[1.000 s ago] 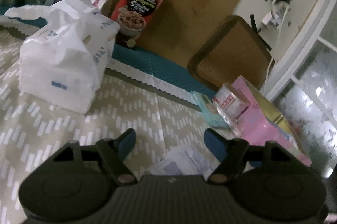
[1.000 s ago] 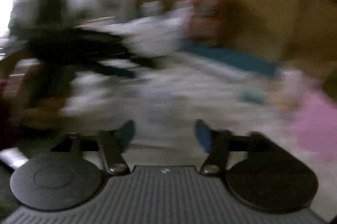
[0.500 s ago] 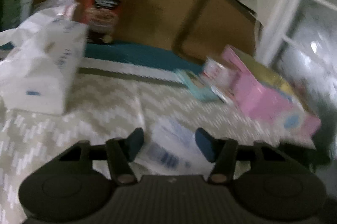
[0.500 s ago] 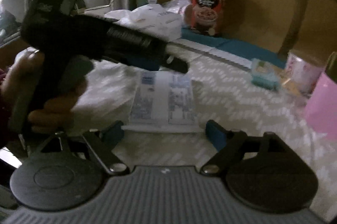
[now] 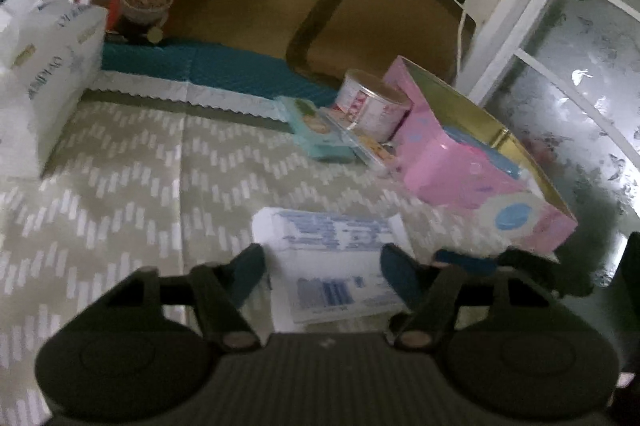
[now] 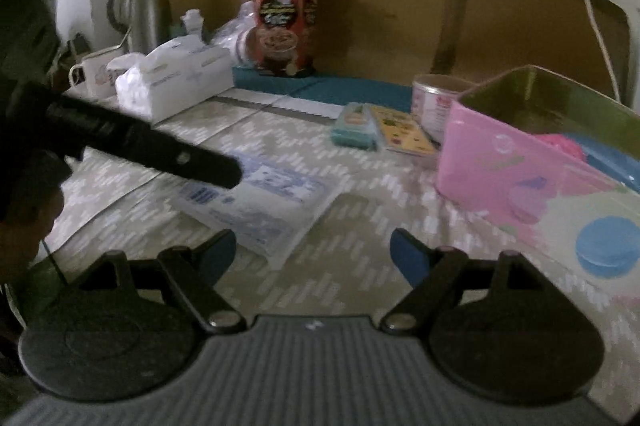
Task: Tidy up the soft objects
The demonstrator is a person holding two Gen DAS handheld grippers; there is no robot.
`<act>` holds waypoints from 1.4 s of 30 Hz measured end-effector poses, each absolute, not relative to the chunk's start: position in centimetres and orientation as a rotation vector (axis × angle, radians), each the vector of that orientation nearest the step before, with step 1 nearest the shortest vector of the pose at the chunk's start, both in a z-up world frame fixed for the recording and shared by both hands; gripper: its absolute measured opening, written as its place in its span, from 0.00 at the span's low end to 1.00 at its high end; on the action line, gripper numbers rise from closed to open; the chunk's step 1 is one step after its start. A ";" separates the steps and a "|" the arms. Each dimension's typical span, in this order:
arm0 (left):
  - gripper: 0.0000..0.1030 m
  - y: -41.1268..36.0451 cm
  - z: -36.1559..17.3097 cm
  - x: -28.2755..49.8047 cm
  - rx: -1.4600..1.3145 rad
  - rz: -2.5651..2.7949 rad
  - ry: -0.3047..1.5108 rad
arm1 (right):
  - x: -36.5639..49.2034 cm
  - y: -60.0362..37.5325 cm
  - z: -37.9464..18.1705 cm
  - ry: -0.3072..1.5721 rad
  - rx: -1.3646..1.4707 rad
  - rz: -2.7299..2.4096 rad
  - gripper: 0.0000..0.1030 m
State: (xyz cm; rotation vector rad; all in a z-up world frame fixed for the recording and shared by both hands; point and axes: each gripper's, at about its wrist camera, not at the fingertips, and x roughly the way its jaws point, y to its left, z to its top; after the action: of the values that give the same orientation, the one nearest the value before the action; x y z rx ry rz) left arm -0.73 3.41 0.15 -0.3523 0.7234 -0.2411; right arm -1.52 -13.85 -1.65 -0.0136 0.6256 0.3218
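Left tool (image 5: 322, 268): low over the bench (image 5: 120, 177), fingers spread, straddling the near end of the flat tissue pack (image 5: 336, 266).
Right tool (image 6: 312, 250): spread, empty; pack at its 11 o'clock.
Pink box (image 6: 520, 169): 2 o'clock.

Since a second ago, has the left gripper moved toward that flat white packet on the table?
Yes. The left gripper has closed in on the white packet, which now lies between its open fingers; the pink box also sits nearer in the left wrist view.
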 end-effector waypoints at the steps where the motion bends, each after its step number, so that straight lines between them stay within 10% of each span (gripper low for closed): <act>1: 0.49 3.2 0.3 -0.8 -0.333 -0.227 0.726 | -1.2 -13.6 -1.9 0.631 -0.015 0.335 0.71; 5: 0.44 2.0 1.0 -0.6 -0.318 -0.235 0.731 | -1.6 -12.4 -2.4 0.598 -0.034 0.389 0.39; 25: 0.49 -15.6 5.2 14.0 -0.047 -0.383 0.620 | -0.4 -26.2 0.8 0.393 0.084 -0.179 0.32; 42: 0.56 -6.5 4.6 4.8 -0.082 -0.324 0.540 | -1.6 -25.9 0.7 0.260 0.125 -0.279 0.33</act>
State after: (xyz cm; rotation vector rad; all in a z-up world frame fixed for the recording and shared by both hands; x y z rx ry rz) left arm 4.80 -6.49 4.64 -0.0824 0.5400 -0.3243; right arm -1.64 -25.85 0.75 0.1248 0.2601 -0.2789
